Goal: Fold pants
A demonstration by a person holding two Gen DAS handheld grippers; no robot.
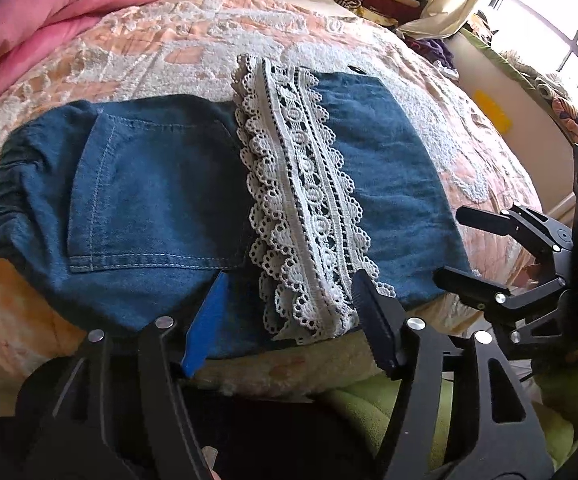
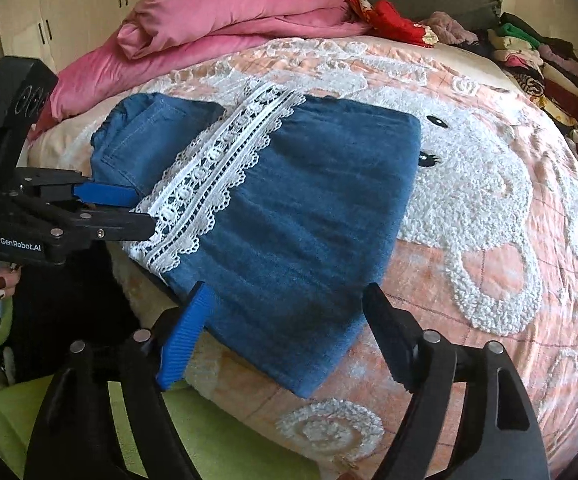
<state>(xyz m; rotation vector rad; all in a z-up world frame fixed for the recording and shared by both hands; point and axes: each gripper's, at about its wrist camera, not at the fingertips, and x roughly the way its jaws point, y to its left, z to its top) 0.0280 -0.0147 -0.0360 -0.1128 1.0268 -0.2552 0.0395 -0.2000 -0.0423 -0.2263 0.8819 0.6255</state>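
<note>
Left wrist view: folded denim pants (image 1: 161, 208) are seen lying flat on the bedspread (image 1: 161, 48), near the bed's front edge. A back pocket (image 1: 153, 196) is turned up, elastic waistband (image 1: 13, 184) at the far left. A white lace trim (image 1: 301, 200) is laid across the denim, running from the far side down to the near edge. The left gripper (image 1: 285, 316) is held just over the near edge of the pants, jaws spread wide, nothing pinched; its blue pad (image 1: 205, 328) is seen over the denim and the black finger (image 1: 373, 320) by the lace end. Contact with the cloth cannot be told. The right gripper (image 1: 449, 244) is seen at the right, by the corner of the pants, fingers apart, nothing between them.

Right wrist view: the pants (image 2: 289, 216) are shown as a compact folded rectangle, lace trim (image 2: 217, 168) running diagonally across. The right gripper (image 2: 285, 308) is spread wide around the near corner of the denim, nothing gripped. The left gripper (image 2: 141, 208) is seen from the side at the left, tips just beside the lace end; the gap between its fingers looks narrow from this angle. A pink quilt (image 2: 209, 28) is piled at the far side of the bedspread (image 2: 489, 208), and stacked clothes (image 2: 537, 64) at the far right.
</note>
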